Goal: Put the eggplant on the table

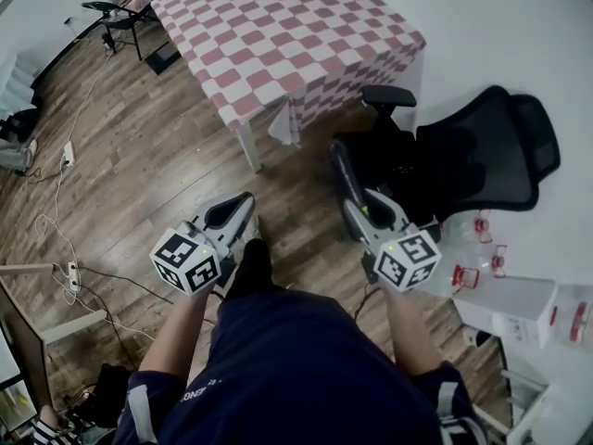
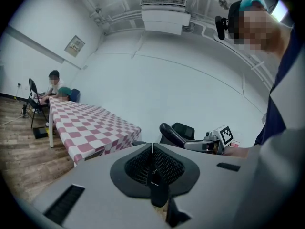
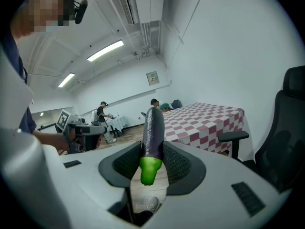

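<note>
Right gripper view: 1 eggplant (image 3: 153,132), 1 table (image 3: 209,119)

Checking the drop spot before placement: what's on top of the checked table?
Only a pink-and-white checked cloth shows on the table, nothing else in view. The cloth hides the tabletop itself, and the far end runs past the head view's top edge.

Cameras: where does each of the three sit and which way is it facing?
Head view: on the person's head, looking steeply down at the checkered table, left gripper, right gripper; forearms and torso show.
Left gripper view: rides that gripper, looking along shut, empty jaws at the table; their torso at right.
Right gripper view: rides that gripper, looking along jaws clamped on the eggplant toward the table; their torso at left.
Shared: both gripper views see the table and the opposite gripper.
</note>
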